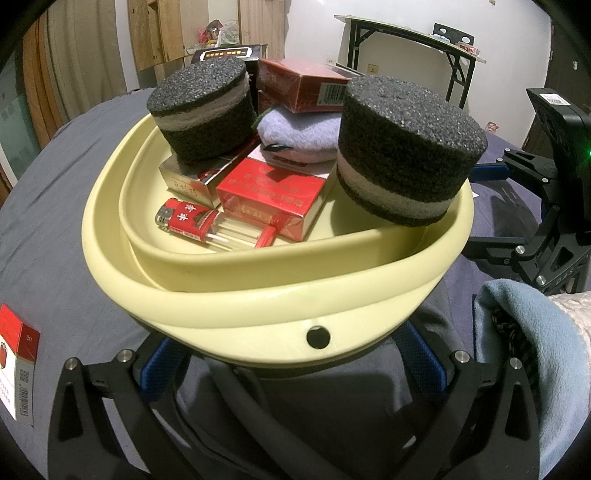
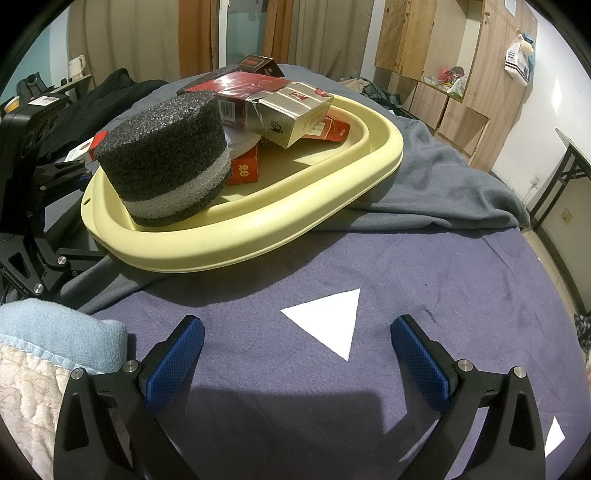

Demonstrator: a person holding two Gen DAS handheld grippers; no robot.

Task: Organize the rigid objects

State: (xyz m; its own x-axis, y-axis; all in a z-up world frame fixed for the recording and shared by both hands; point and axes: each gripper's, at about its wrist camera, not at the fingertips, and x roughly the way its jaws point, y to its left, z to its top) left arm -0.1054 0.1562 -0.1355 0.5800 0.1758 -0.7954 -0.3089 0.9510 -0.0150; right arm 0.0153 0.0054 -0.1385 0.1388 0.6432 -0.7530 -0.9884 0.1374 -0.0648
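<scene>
Right wrist view: right hand-held gripper [image 2: 297, 334] spread wide, empty; glossy yellow basin [image 2: 258, 229] holds coarse foam cylinder [image 2: 166, 158].

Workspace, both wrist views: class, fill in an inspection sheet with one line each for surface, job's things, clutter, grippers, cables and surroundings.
Surface: grey cloth over a blue-grey sheet.
Job's things: yellow basin holding two foam cylinders, red boxes, a silver box and a lighter; one red pack lies outside.
Clutter: white paper triangle; light blue towel.
Grippers: left gripper sits at the basin's near rim, jaw state unclear; right gripper open, empty.
Cables: nothing seen.
Surroundings: wooden cabinets, curtains, folding table.
</scene>
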